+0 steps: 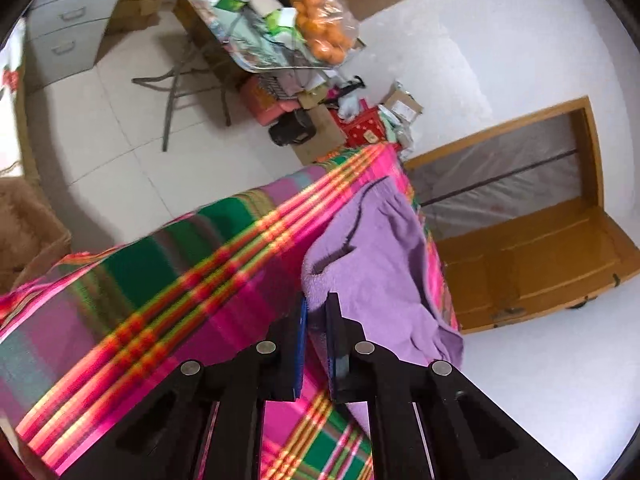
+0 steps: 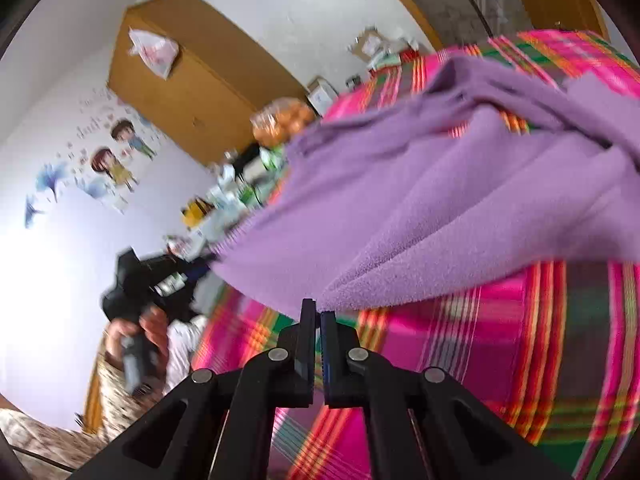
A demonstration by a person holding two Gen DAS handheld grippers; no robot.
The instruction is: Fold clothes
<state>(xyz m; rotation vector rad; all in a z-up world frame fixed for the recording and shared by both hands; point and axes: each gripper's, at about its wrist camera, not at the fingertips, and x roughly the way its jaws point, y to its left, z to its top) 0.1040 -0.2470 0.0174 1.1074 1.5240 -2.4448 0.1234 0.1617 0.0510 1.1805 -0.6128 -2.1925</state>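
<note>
- Left wrist view: the left gripper has its fingers clenched on an edge of the purple fleece garment, which lies over the plaid bedcover.
- Right wrist view: the right gripper, jaws pressed together, apparently pinches a garment corner; the picture is blurred.

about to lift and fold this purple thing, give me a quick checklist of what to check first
1. Left gripper shut on the purple garment: ok.
2. Right gripper shut on the garment's edge: ok.
3. Cloth spans between both grips, seen from the right wrist: ok.
4. Rest of the garment lies on the plaid bedcover: ok.
5. Garment flat, unwrinkled: not ok, bunched.
6. Far end free of snags: cannot tell.
</note>
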